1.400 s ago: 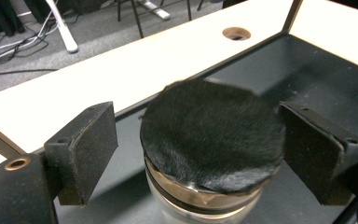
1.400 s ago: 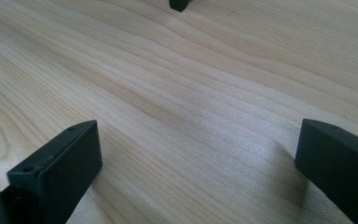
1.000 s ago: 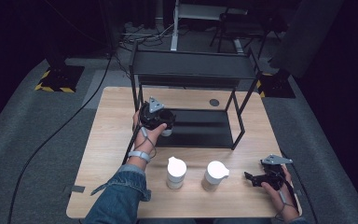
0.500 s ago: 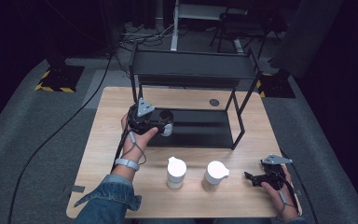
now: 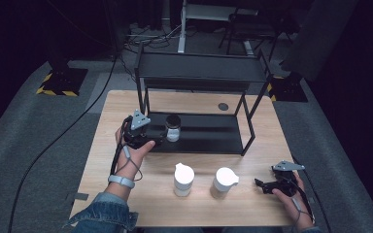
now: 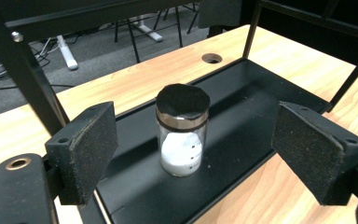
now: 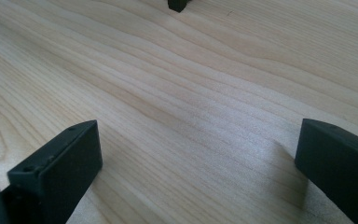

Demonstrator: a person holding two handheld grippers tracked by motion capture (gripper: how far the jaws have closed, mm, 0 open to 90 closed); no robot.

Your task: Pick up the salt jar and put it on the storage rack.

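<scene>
Our left gripper (image 5: pixel 151 141) is a black handheld unit topped by a grey three-cornered plate, with a dark cable trailing down along the forearm. Its two black jaws carry square, rough-textured foam pads (image 6: pixel 91 142) with small screw holes at the edges, and a brass-ringed hole sits in the housing. Our right gripper (image 5: pixel 263 185) is black too, with the same grey plate and cable. We wear a blue denim sleeve (image 5: pixel 104 212) and a pale wristband (image 5: pixel 121 181).
</scene>
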